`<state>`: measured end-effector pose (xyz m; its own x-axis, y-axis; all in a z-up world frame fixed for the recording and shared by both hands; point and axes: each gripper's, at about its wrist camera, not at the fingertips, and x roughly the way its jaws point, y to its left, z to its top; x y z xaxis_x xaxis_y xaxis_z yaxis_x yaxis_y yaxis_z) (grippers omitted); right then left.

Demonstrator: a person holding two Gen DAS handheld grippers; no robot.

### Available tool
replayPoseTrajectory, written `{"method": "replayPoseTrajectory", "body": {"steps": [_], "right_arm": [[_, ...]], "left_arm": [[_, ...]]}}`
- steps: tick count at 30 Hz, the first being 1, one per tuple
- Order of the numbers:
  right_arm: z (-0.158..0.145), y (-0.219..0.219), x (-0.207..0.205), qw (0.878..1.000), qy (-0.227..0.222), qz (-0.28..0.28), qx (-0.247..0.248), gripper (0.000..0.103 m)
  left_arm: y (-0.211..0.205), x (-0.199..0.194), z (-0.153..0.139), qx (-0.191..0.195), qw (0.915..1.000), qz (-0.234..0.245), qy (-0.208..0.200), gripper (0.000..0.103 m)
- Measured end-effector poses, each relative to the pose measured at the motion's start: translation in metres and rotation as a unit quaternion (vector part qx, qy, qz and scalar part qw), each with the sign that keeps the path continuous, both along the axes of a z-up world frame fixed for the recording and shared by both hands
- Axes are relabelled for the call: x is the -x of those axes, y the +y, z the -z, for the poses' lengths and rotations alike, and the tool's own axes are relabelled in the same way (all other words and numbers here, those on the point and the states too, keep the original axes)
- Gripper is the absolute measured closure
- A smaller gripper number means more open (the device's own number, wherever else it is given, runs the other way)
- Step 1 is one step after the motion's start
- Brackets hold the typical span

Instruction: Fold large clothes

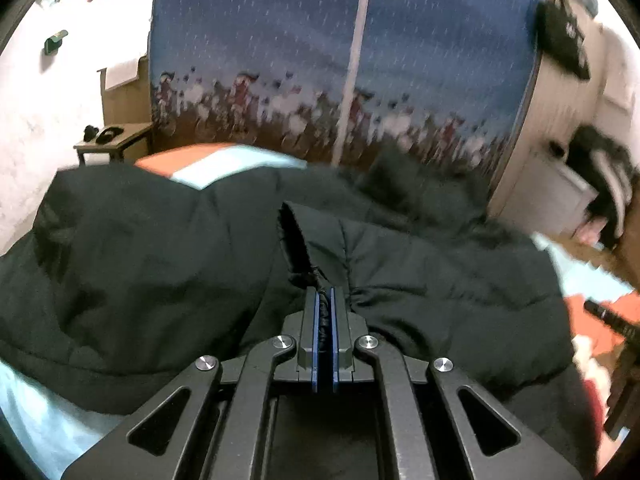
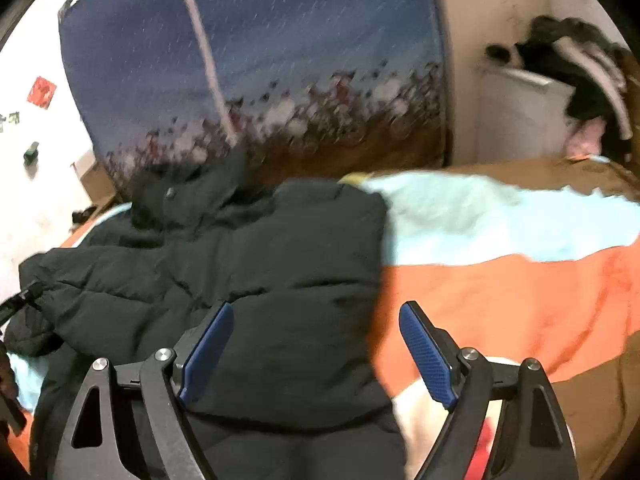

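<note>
The dark puffer jacket (image 1: 160,272) is lying across the middle of the left wrist view, spreading over an orange and pale blue blanket (image 2: 500,280) that is showing at the right of the right wrist view. The left gripper (image 1: 324,300) is sitting at lower centre, its jaws clamped together on a sleeve cuff (image 1: 304,248) of the jacket. The right gripper (image 2: 316,344) is hanging at the bottom of its view with jaws wide apart, holding nothing, above the jacket's right edge. To fold well, the cuff probably needs carrying across the body without slackening, while the free gripper is pinning or smoothing the padded panel.
</note>
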<state>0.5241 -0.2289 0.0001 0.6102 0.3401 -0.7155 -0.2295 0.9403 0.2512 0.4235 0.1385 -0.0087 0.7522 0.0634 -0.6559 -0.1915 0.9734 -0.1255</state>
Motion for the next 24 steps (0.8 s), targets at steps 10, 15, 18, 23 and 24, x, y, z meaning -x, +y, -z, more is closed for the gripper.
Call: {"method": "replayPoseTrajectory", "body": {"steps": [10,15,18,23,24], "right_arm": [[0.072,0.041,-0.024,0.995,0.088,0.002,0.053,0.029],[0.083,0.049,-0.027,0.992,0.093,-0.001,0.082,0.025],[0.076,0.051,-0.025,0.992,0.091,0.003,0.090,0.025],[0.050,0.062,-0.008,0.997,0.050,0.005,0.066,0.016],[0.044,0.067,-0.004,0.997,0.040,0.005,0.063,0.013]], "left_arm": [[0.016,-0.025,0.068,-0.025,0.9953,-0.028,0.089,0.099],[0.023,-0.025,0.081,-0.004,0.9936,-0.029,0.109,0.098],[0.035,-0.013,0.069,0.040,0.9950,-0.035,0.085,0.094],[0.049,0.028,0.043,0.067,0.9954,-0.049,0.049,0.076],[0.054,0.039,0.038,0.077,0.9947,-0.054,0.040,0.059]]}}
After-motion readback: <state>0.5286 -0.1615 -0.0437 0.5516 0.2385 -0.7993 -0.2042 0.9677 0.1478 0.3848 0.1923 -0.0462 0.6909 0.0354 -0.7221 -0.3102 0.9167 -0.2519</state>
